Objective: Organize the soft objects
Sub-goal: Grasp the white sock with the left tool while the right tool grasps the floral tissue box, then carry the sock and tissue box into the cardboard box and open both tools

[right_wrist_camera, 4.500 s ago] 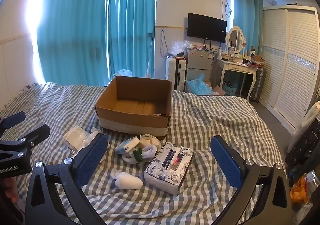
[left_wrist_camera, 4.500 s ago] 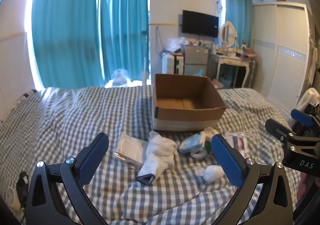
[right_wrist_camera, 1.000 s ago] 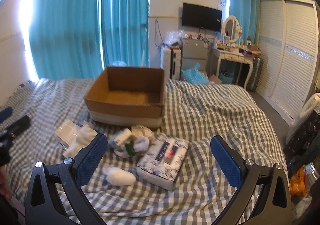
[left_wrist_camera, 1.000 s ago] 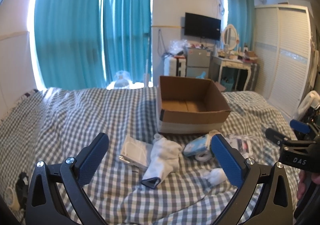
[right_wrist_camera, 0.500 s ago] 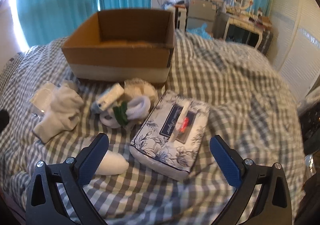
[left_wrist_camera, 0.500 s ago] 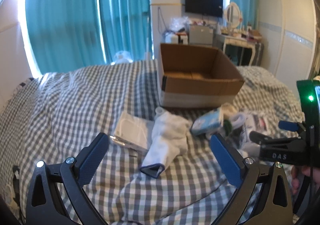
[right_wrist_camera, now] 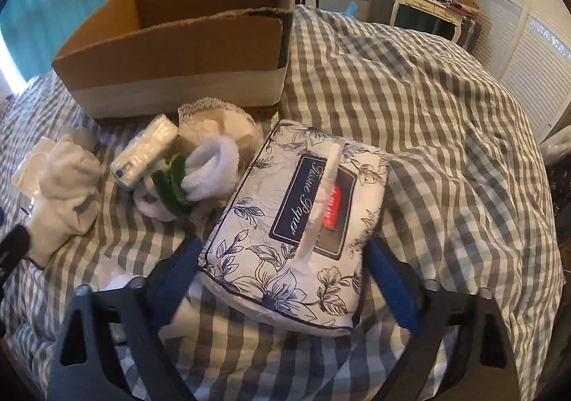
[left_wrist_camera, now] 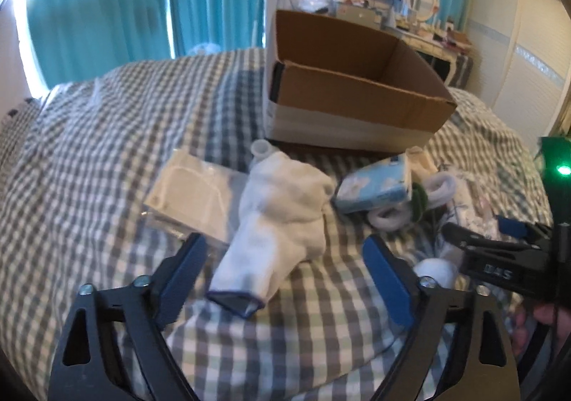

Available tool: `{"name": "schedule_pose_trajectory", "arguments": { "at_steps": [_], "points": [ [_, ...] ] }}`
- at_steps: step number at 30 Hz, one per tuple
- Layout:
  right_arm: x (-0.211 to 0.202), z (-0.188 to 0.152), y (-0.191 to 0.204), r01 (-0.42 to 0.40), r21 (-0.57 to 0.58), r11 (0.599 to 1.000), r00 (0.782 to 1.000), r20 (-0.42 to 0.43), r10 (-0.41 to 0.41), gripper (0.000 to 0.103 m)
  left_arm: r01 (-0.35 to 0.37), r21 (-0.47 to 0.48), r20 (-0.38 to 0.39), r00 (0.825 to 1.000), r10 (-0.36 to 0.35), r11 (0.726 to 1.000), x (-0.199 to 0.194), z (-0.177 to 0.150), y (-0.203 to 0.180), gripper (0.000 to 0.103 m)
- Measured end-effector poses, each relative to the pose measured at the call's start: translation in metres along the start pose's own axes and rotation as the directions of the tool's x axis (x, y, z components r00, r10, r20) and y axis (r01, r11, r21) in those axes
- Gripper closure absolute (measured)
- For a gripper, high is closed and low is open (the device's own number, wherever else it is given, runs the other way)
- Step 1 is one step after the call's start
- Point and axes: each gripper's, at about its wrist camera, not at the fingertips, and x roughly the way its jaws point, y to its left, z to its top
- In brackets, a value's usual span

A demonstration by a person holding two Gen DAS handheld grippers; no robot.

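A white sock [left_wrist_camera: 282,222] lies on the checked bed cover, its dark-edged cuff toward me. My left gripper [left_wrist_camera: 285,276] hangs low over it, jaws closing, with the cuff end between the fingers and neither pad pressing it. A floral tissue pack [right_wrist_camera: 303,204] lies to the right of the other items. My right gripper [right_wrist_camera: 285,269] straddles its near end, jaws closing, the pads close beside its edges without squeezing. An open cardboard box [left_wrist_camera: 357,94] [right_wrist_camera: 178,44] stands behind the items, and its floor is hidden from both views.
Near the sock lie a flat clear packet [left_wrist_camera: 189,190], a small blue tissue packet [left_wrist_camera: 374,183] [right_wrist_camera: 142,154], white fluffy rolls with a green piece [right_wrist_camera: 210,165], a lace-edged cloth [right_wrist_camera: 214,122] and a white ball [left_wrist_camera: 435,269]. Teal curtains, a dresser and a wardrobe stand beyond the bed.
Both grippers have sunk toward the bed and tipped downward, and their jaws have narrowed. The sock now sits between the left fingers, the tissue pack between the right.
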Motion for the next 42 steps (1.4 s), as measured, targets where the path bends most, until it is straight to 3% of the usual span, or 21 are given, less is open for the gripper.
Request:
{"name": "schedule_pose_trajectory", "arguments": {
  "at_steps": [4,8,16,24,30,35,42],
  "points": [
    [-0.007,0.000,-0.006,-0.023,0.027,0.999,0.999,0.034,0.022,0.027,-0.047,0.002,-0.038,0.998,0.047,0.999,0.026,0.006,-0.002,0.032],
    [-0.014,0.000,-0.006,-0.031,0.031,0.999,0.998,0.059,0.029,0.032,-0.076,-0.029,-0.111,0.991,0.072,0.997,0.051,0.000,0.005,0.041],
    [-0.029,-0.004,-0.012,-0.103,0.057,0.993,0.992,0.080,0.099,0.044,-0.016,-0.045,-0.123,0.992,0.010,0.999,0.049,-0.005,0.007,0.068],
    [-0.063,-0.008,-0.013,-0.117,0.016,0.993,0.986,0.120,0.115,0.062,0.004,0.004,-0.108,0.994,-0.003,1.000,0.019,-0.012,0.000,0.073],
    [-0.093,-0.011,-0.004,-0.143,-0.019,0.990,0.975,0.171,0.144,0.066,0.038,-0.017,-0.059,0.998,-0.039,0.999,-0.020,-0.006,-0.001,0.074],
    [-0.135,0.000,-0.001,-0.170,-0.033,0.985,0.949,0.264,0.173,0.067,0.033,-0.007,0.006,0.999,-0.033,0.999,-0.050,0.011,-0.002,0.074],
    [-0.188,0.042,0.013,-0.209,-0.106,0.972,0.893,0.384,0.234,0.067,0.045,-0.008,0.088,0.995,-0.044,0.999,-0.078,0.058,-0.008,0.073]
  ]
}}
